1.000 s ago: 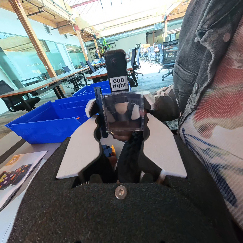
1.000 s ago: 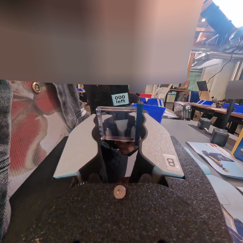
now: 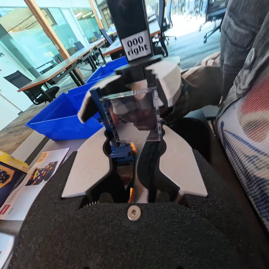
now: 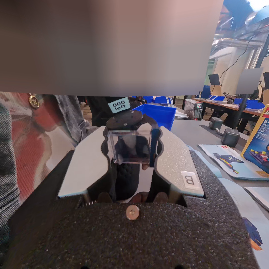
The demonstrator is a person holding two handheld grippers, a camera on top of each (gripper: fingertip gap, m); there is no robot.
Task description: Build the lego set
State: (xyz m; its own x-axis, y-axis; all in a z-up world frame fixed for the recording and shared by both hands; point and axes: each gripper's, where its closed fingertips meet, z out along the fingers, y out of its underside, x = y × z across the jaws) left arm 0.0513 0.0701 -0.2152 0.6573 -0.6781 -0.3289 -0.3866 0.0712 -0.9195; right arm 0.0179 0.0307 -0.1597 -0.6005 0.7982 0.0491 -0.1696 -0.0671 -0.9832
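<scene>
Left wrist view: left gripper [image 3: 134,136] clenched on the clear panel [image 3: 133,116] at frame centre, blue strip [image 3: 104,115] along its left edge.

Right wrist view: right gripper [image 4: 131,145] grasps the same panel; joining step, next needs a steady squeeze.

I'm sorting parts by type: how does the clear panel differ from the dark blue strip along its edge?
The clear panel is see-through, so the parts behind it show. The dark blue strip is opaque. The panel is a broad, nearly square sheet, while the strip is narrow and long and runs along just one edge of the panel. Both stand upright, side by side, and sit together between the fingers of the right claw.
</scene>
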